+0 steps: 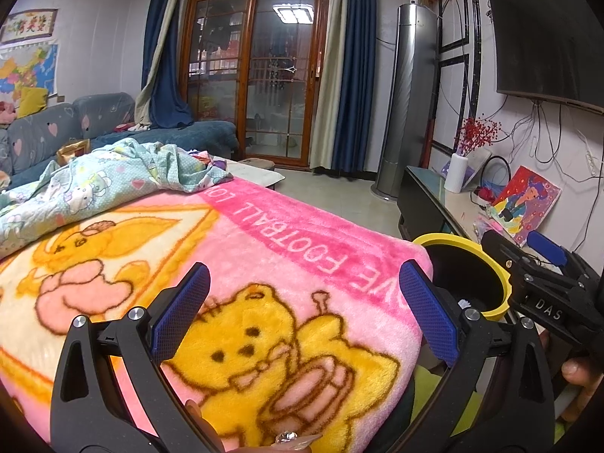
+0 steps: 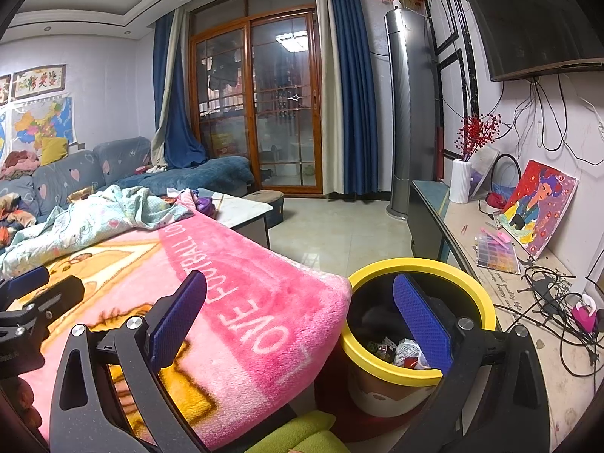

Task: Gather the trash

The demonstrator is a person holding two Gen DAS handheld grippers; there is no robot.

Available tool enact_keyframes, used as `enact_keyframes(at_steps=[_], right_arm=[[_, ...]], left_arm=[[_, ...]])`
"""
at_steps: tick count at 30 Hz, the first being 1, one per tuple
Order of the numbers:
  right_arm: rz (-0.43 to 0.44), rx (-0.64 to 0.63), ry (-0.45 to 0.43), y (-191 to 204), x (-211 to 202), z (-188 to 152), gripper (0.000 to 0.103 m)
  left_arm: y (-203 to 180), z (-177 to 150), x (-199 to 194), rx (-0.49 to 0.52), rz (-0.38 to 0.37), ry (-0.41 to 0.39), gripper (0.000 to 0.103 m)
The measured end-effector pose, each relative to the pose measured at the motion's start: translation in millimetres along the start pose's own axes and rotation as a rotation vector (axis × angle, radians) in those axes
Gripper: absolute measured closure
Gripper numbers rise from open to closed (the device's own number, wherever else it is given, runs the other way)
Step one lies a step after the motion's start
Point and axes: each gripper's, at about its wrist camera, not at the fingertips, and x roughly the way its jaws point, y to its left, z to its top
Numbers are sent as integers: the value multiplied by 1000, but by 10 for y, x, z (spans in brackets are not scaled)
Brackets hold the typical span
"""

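Observation:
A trash bin with a yellow rim [image 2: 415,264] stands beside the corner of a pink cartoon blanket [image 2: 241,287]. Several crumpled wrappers [image 2: 404,351] lie in the bin's bottom. My right gripper [image 2: 300,283] is open and holds nothing; its right finger hangs over the bin's mouth and its left finger over the blanket. My left gripper [image 1: 304,275] is open and holds nothing above the blanket [image 1: 264,249]. In the left wrist view the bin [image 1: 453,239] sits at the right, partly hidden behind the right gripper [image 1: 517,249]. I see no loose trash on the blanket.
A crumpled light blue quilt [image 1: 113,181] lies at the blanket's far end. A low TV stand [image 2: 528,302] to the right carries cables, a painting [image 2: 540,204] and a white vase [image 2: 460,181]. A coffee table [image 2: 245,207], a sofa and tiled floor [image 2: 332,234] lie beyond.

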Motion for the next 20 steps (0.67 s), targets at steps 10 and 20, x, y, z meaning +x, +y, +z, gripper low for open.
enact_keyframes(at_steps=[10,20], right_arm=[[11,15,19,58,85,65,6],[476,-239,431,2399,822,-67,7]], left_arm=[[251,-23,43,-74,52,43,11],[2854,-569,-730,-463,714,277,11]])
